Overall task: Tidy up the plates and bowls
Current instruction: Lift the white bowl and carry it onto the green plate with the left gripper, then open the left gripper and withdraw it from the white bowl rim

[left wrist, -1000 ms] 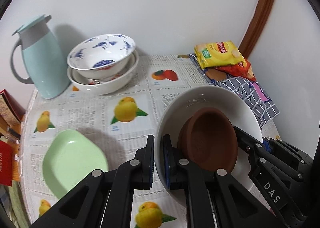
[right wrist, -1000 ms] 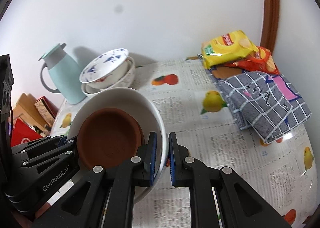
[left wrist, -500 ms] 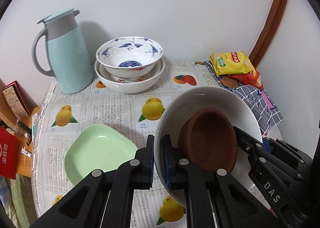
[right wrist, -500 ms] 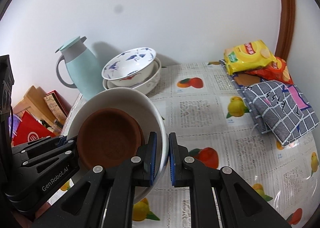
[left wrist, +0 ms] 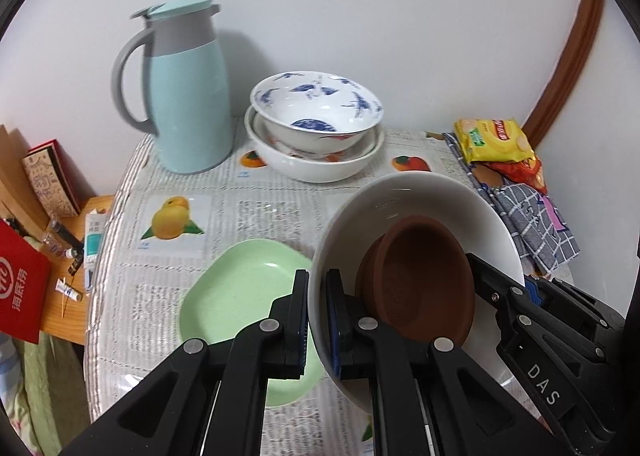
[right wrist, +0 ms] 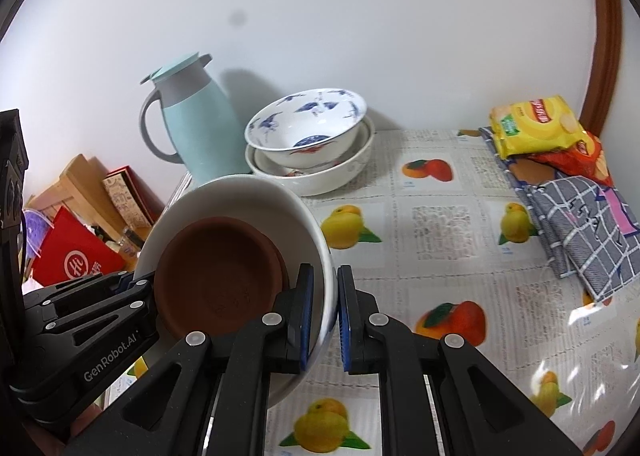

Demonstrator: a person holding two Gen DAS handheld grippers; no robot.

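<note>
Two handheld grippers carry a white bowl (left wrist: pixel 420 208) above a table covered in fruit-print newspaper-pattern oilcloth (right wrist: pixel 440 224), each clenched on the rim from opposite sides: the left gripper (left wrist: pixel 317 320) pinches the bowl's left wall between its blue pads, the right gripper (right wrist: pixel 321 320) the right wall. Inside the white bowl lies a smaller brown clay dish (right wrist: pixel 220 272), tipped against the inner wall rather than sitting flat. The likely destination, a stack of two bowls (left wrist: pixel 316 136), stands ahead of both sets of jaws at the far side of the table, just beside a pale blue thermos jug (left wrist: pixel 188 96); a blue-patterned bowl (right wrist: pixel 306 124) nests in a wider white bowl with red markings (right wrist: pixel 316 176). From the left wrist view the stack lies ahead and slightly left; from the right, almost straight ahead, neither hand plainly nearer. A pale green plate (left wrist: pixel 236 296) lies flat and empty on the cloth just under the left gripper. A yellow snack packet (right wrist: pixel 532 128) and a folded checked cloth (right wrist: pixel 580 228) sit at the table's right edge, well apart from the stack.
</note>
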